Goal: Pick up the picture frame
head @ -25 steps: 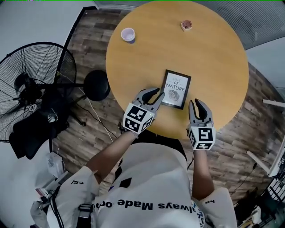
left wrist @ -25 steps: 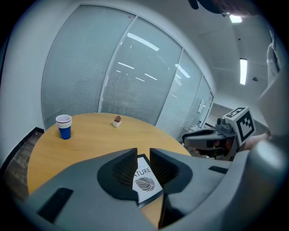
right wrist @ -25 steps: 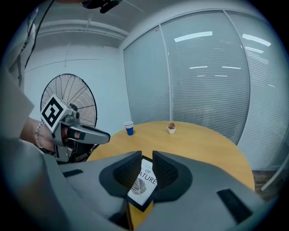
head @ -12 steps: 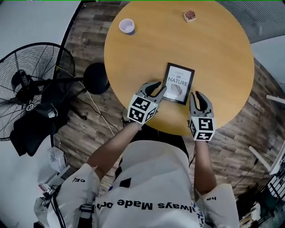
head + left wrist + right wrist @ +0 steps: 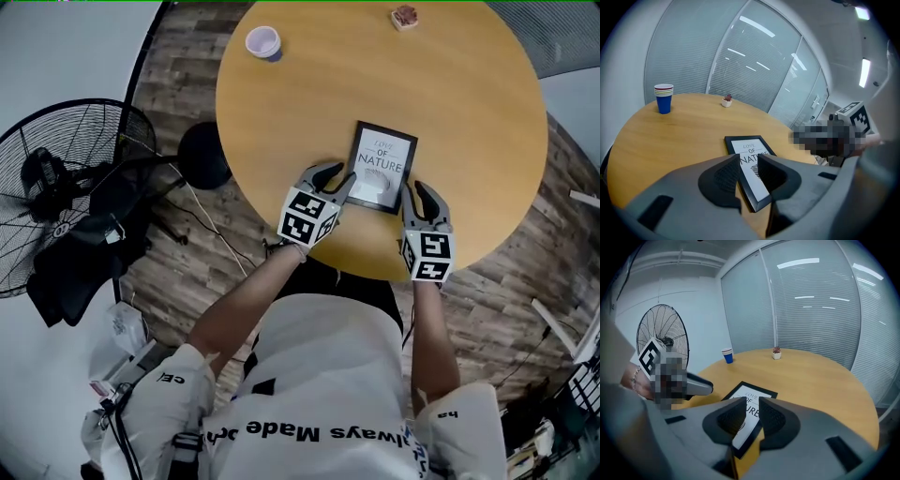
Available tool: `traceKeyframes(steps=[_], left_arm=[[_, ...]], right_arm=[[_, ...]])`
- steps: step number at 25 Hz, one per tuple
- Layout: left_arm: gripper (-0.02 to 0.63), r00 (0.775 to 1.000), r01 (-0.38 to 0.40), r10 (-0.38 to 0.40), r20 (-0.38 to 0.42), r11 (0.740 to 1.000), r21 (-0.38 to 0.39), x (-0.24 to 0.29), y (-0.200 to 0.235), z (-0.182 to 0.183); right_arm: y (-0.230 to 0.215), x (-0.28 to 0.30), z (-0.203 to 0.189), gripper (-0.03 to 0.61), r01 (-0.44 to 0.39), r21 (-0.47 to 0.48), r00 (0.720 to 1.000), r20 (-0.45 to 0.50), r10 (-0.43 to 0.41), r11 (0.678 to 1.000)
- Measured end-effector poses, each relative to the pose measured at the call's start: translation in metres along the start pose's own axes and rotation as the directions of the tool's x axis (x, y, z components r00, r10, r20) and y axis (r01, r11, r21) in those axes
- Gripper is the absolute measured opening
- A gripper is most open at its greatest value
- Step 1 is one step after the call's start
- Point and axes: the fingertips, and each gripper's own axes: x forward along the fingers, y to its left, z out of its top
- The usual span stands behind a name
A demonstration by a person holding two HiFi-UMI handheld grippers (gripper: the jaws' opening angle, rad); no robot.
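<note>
My left claw [image 5: 336, 178], right claw [image 5: 421, 197] both parted, straddling frame [image 5: 382, 167] near corners, contact unclear. Frame looks stiff, light, maybe fragile; pinch black border there.

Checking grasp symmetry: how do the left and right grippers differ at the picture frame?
The left gripper is at the picture frame's left near corner, the right gripper at its right one. The left angles inward; the right points straight ahead. Both have fingers apart, frame flat on the table.
</note>
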Motion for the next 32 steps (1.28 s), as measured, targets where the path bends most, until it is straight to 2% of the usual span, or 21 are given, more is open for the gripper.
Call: traceKeyframes(steps=[14, 32], left_arm=[[0.104, 0.998, -0.012, 0.010, -0.063, 0.999, -0.033, 0.030, 0.016, -0.027], [0.107, 0.993, -0.028, 0.023, -0.118, 0.999, -0.038, 0.050, 0.021, -0.046]], right_arm=[[-0.006, 0.032, -0.039, 0.089, 0.007, 0.033, 0.997, -0.080, -0.005, 0.999], [-0.014, 0.058, -0.078, 0.109, 0.026, 0.088, 0.988, -0.155, -0.012, 0.996]])
